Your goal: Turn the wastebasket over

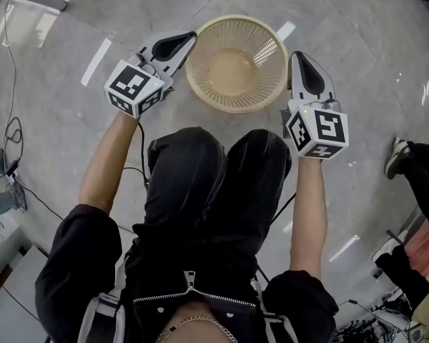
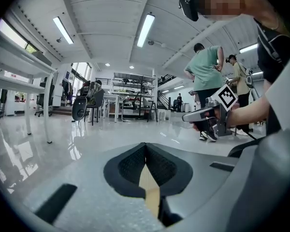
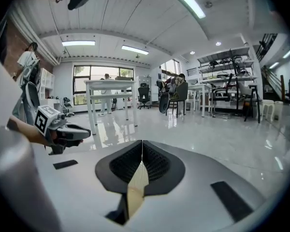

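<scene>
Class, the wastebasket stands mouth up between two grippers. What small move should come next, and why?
Probably open both jaws. The left gripper and right gripper flank the wastebasket, which stands mouth up, but both are shut and empty, so neither can yet take its rim.

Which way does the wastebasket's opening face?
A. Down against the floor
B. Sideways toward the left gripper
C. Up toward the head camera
C: the head view looks straight down into the wastebasket, showing its inner bottom ringed by the slatted wall.
</scene>
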### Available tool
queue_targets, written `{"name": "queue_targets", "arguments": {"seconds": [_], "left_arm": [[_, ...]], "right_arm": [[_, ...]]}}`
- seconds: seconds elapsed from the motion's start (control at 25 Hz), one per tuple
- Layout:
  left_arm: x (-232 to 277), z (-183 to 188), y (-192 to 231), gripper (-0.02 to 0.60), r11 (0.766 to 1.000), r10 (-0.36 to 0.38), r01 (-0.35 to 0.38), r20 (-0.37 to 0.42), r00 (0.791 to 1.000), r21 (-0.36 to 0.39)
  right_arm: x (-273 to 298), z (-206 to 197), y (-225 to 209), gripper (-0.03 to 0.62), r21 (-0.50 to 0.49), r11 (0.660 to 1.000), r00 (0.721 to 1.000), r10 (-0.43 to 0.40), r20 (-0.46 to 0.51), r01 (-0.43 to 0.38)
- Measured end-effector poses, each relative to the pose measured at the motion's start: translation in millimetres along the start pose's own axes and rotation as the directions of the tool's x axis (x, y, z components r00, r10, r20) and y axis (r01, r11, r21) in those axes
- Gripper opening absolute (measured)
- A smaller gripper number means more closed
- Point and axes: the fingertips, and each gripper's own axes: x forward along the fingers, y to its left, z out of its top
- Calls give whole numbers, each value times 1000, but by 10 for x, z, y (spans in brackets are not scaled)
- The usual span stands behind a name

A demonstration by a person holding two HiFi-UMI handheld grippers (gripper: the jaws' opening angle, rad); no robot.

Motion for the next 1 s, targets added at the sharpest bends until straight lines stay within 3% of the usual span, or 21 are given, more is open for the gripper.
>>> {"name": "queue_targets", "arguments": {"seconds": [0.12, 0.28, 0.36, 0.48, 0.68, 0.84, 1.0], "left_arm": [[4, -231, -81, 5, 1000, -9, 9, -33, 999, -1], [-4, -485, -170, 5, 1000, -17, 15, -67, 998, -26], [-4, -567, -203, 5, 999, -20, 17, -78, 997, -37], [5, -681, -260, 5, 999, -29, 24, -99, 995, -46], [22, -792, -313, 5, 998, -38, 31, -122, 992, -59], [33, -861, -359, 5, 997, -53, 44, -136, 989, -66], [44, -927, -394, 5, 996, -63, 53, -145, 987, -74]], "right_arm": [[27, -297, -174, 12, 2, 1000, 998, -8, -68, 9], [24, -689, -207, 20, -95, 995, 982, 24, -185, -42], [51, -847, -222, 92, -45, 997, 972, 54, -228, -66], [90, -1067, -297, 137, 17, 998, 957, 68, -283, -66], [159, -1309, -332, 140, 154, 986, 929, 119, -351, -68], [204, -1423, -337, 140, 102, 993, 914, 94, -394, -58], [226, -1484, -316, 140, 143, 989, 903, 104, -416, -48]]}}
